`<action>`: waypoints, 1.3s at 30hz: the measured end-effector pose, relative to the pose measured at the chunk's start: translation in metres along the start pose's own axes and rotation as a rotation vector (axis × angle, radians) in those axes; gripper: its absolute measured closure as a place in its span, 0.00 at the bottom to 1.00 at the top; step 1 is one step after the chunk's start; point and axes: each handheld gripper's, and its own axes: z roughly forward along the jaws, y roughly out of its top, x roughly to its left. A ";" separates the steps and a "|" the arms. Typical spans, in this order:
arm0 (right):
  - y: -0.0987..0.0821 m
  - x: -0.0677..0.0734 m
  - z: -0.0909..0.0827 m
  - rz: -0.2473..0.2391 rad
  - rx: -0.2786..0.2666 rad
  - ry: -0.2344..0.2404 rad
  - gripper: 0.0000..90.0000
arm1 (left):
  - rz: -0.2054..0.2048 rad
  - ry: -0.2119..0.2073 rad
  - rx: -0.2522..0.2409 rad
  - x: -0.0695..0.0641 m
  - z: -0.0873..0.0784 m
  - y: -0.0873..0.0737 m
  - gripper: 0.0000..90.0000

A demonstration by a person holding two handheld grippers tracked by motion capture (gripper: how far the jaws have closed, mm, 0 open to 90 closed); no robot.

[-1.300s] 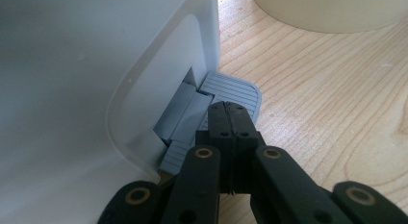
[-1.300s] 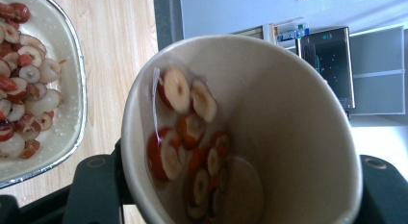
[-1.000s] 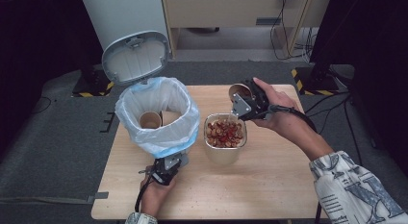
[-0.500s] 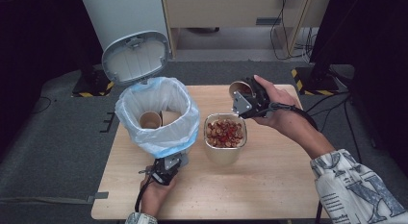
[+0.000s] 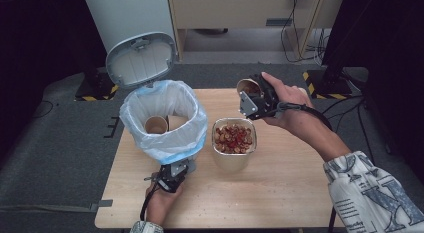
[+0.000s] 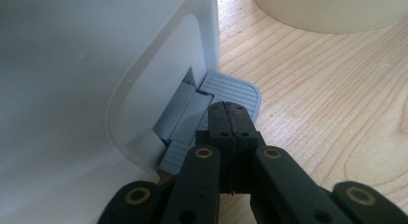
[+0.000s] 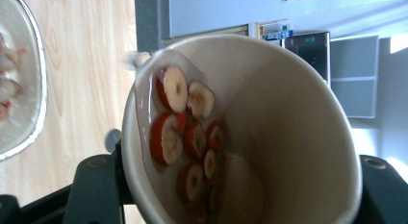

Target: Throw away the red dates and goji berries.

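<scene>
High view: The right gripper (image 5: 251,95) is seen near the far edge of the surface (image 5: 280,193), clamped on a paper cup (image 5: 248,86) that is tilted on its side, its mouth turned toward the left edge. The foil container (image 5: 234,141) of sliced fruit stands just nearer the front edge than the cup, roughly mid-surface. The lined bin (image 5: 164,120) stands at the left part of the surface, lid raised, with a paper cup already lying inside. The bin is judged to be the target: it lies to the left of the held cup, with the container's corner between the two. The left gripper (image 5: 172,179) is placed at the bin's foot, toward the front edge.

Left gripper view: The jaws are seen pressed together with nothing between them, their tips resting on the grey pedal (image 6: 231,92) at the base of the white bin wall (image 6: 96,65). The pedal is judged to be held down so that the lid stays up.

Right gripper view: The cup (image 7: 288,118) is pinched across its rim, its long axis running away from the camera. Fruit slices (image 7: 185,132) are noted clinging to the lower inner wall. The container's rim (image 7: 38,84) is seen at the picture's left edge.

The right hand is the nearer to the cup; a leftward carry over the bin's opening is judged to be required.
</scene>
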 end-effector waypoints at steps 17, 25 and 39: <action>-0.001 -0.006 -0.002 -0.006 0.016 -0.003 0.39 | -0.001 -0.001 -0.003 0.000 0.000 0.000 1.00; 0.003 -0.013 -0.004 -0.053 0.028 -0.029 0.40 | 0.001 -0.002 0.000 0.000 0.000 0.000 1.00; 0.007 -0.008 -0.002 -0.164 0.065 -0.054 0.40 | -0.002 -0.002 -0.003 0.000 0.000 0.000 1.00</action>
